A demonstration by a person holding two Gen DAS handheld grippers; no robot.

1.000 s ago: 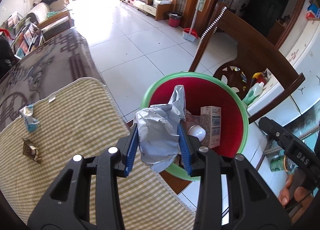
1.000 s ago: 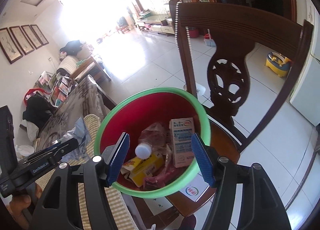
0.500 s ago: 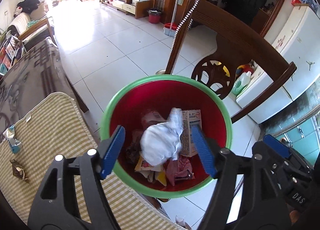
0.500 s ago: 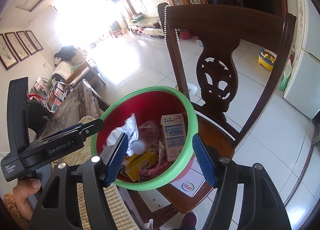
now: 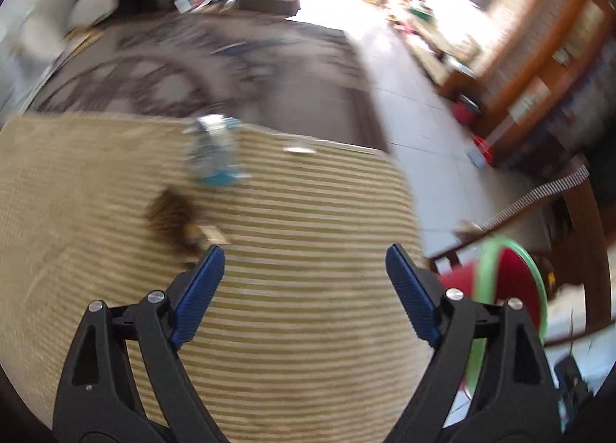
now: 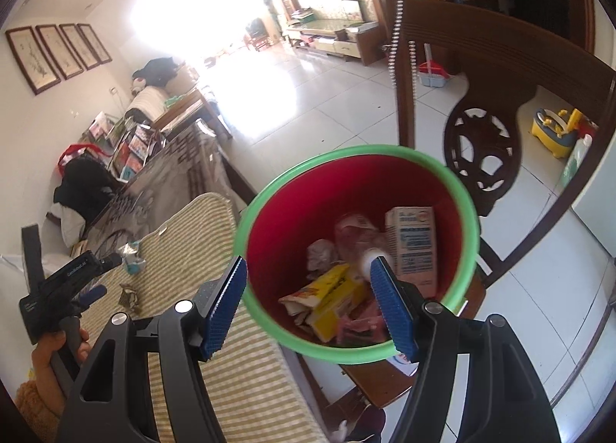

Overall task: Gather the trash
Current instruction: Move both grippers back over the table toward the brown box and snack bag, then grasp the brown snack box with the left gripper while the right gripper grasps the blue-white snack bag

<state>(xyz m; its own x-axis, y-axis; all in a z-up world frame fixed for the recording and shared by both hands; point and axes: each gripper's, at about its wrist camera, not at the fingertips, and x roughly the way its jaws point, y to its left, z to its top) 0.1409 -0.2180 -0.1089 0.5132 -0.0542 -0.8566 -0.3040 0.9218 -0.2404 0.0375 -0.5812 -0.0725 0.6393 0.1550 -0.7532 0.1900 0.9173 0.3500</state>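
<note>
My left gripper [image 5: 304, 250] hangs over the striped mat [image 5: 308, 327]; its jaws are opening and nothing is between them. The view is blurred. Ahead of it lie a brown wrapper [image 5: 173, 219] and a silver-blue wrapper [image 5: 215, 158]. The red bin with a green rim [image 5: 516, 281] is at the right edge. My right gripper [image 6: 308, 264] is open and empty above the bin's [image 6: 358, 150] near rim. Inside are a crumpled silver wrapper [image 6: 321, 254], a carton [image 6: 414, 242] and a yellow box [image 6: 335, 296]. The left gripper [image 6: 104, 275] shows at the left, near both wrappers [image 6: 129, 294].
A dark wooden chair [image 6: 481, 57] holds the bin and rises behind it. A patterned grey cloth [image 5: 231, 69] covers the table beyond the mat. White floor tiles [image 6: 327, 104] run past the table edge. A hand [image 6: 50, 350] grips the left tool.
The left gripper let the crumpled silver wrapper drop into the bin, opened wide and swung left over the mat. The right gripper drifted a little above the bin.
</note>
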